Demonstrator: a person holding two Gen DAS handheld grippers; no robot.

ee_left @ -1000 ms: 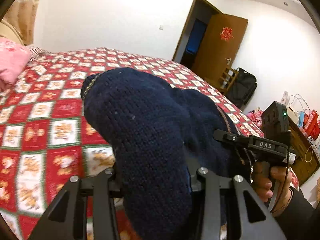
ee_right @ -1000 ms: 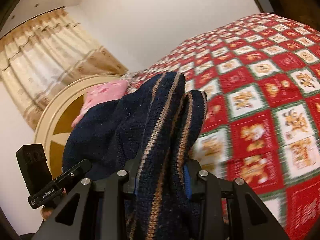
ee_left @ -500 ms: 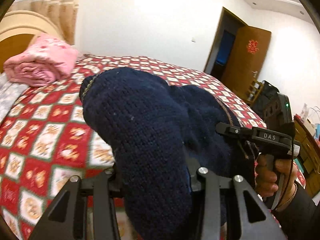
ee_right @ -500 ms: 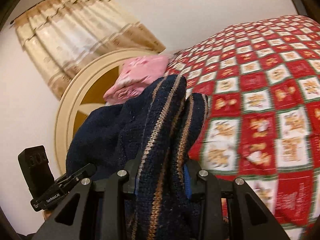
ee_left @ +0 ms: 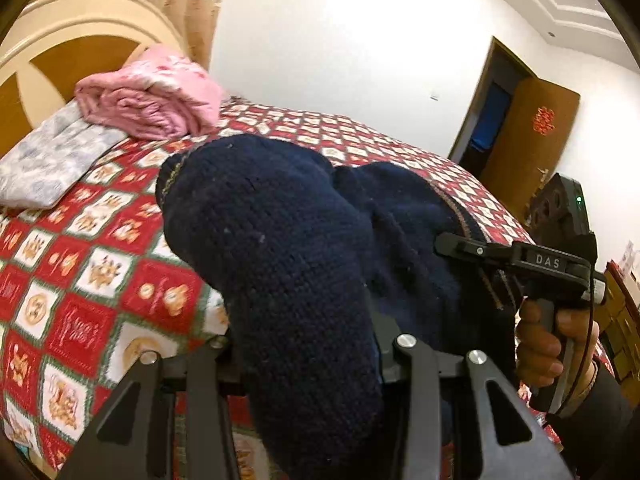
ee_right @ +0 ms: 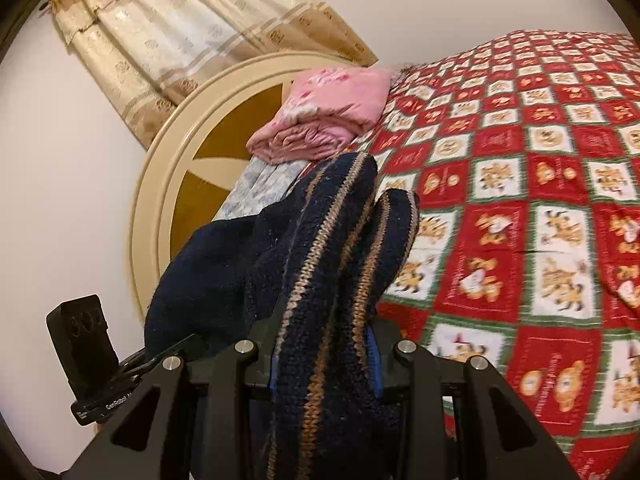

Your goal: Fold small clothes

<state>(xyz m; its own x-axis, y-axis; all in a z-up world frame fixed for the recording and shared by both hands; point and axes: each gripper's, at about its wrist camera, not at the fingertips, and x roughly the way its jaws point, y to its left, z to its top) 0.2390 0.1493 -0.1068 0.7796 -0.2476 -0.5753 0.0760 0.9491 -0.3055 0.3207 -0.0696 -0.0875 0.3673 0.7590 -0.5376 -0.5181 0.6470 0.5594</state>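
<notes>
**Navy knit held aloft between two grippers above the bed**

The left gripper (ee_left: 308, 360) was clenched on a bulging fold of the navy knitted garment (ee_left: 288, 260), a thick, coarse-stitched wool piece that rose in a rounded hump above the jaws and hid them. To its right the same cloth ran on toward the right gripper (ee_left: 516, 260), whose black handle sat in the person's right hand (ee_left: 556, 344). The garment hung in the air between the two tools, above the bed (ee_left: 84, 280), which wore a red, white and green checked cover printed with small bear figures.

The left wrist view alone showed the brown wooden door (ee_left: 528, 148) standing open at the far right, with a red paper ornament on it.

The right wrist view alone showed the garment's tan and orange knitted stripes (ee_right: 320, 280), running lengthwise up two upright folds pinched in the right gripper (ee_right: 324, 360), and the pleated beige curtain (ee_right: 192, 36) full width. The left tool's black body (ee_right: 84, 340) stood at that view's lower left.

Both views showed the folded pink quilt (ee_right: 328, 116) on a pale grey pillow (ee_left: 52, 160) before the round cream headboard (ee_right: 160, 200).
</notes>
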